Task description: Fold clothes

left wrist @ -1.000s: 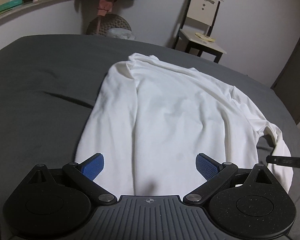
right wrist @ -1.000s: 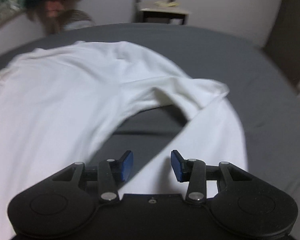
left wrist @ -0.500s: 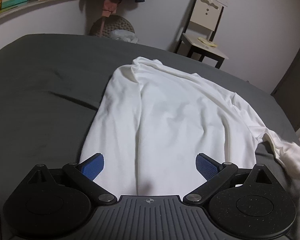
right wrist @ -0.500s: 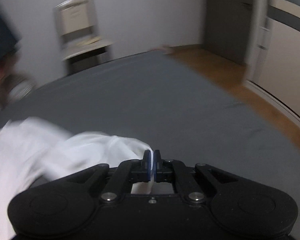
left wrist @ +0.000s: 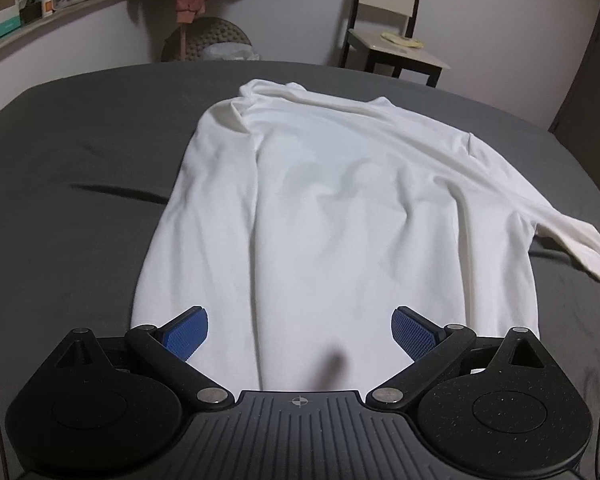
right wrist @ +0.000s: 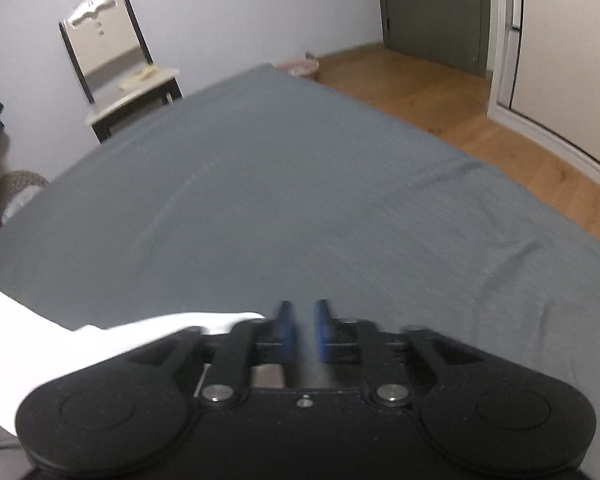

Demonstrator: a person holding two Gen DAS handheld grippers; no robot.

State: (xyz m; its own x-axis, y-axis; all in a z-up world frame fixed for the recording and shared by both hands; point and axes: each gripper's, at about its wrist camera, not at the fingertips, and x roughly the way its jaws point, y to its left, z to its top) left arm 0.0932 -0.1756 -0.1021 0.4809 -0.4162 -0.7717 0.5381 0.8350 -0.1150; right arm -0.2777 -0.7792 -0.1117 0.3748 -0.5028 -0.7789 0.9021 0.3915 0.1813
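One white shirt (left wrist: pixel 332 208) lies flat on the grey bed (left wrist: pixel 80 184) in the left wrist view. Its long axis runs from the hem at 6 o'clock, close to the camera, to the collar at 12 o'clock, leaning a little to the left. One sleeve (left wrist: pixel 572 236) stretches out toward 3 o'clock and its cuff rests on the bed. The other sleeve lies folded along the body on the 9 o'clock side. The left gripper (left wrist: pixel 299 330) is wide open and holds nothing; its two blue pads (left wrist: pixel 186 332) stand over the hem, one near each lower corner, and whether they touch the cloth I cannot tell. Behind the bed, at 1 o'clock, stands one chair (left wrist: pixel 392 20) with something pale on its seat. At 11 o'clock there is one round grey stool (left wrist: pixel 208 38), and at 10 o'clock a shelf (left wrist: pixel 40 12) with boxes. Nothing lies on the shirt.

In the right wrist view, the right gripper (right wrist: pixel 303 330) has a small gap between its jaws, and nothing is between them. This picture is blurred. The sleeve end (right wrist: pixel 112 340) lies just beside the gripper at 8 o'clock, partly hidden by its body. Bare bed (right wrist: pixel 300 200) fills the middle. The same chair (right wrist: pixel 116 64) is at 10 o'clock, the wooden floor (right wrist: pixel 440 96) at 2 o'clock, and one door (right wrist: pixel 432 12) at 1 o'clock.
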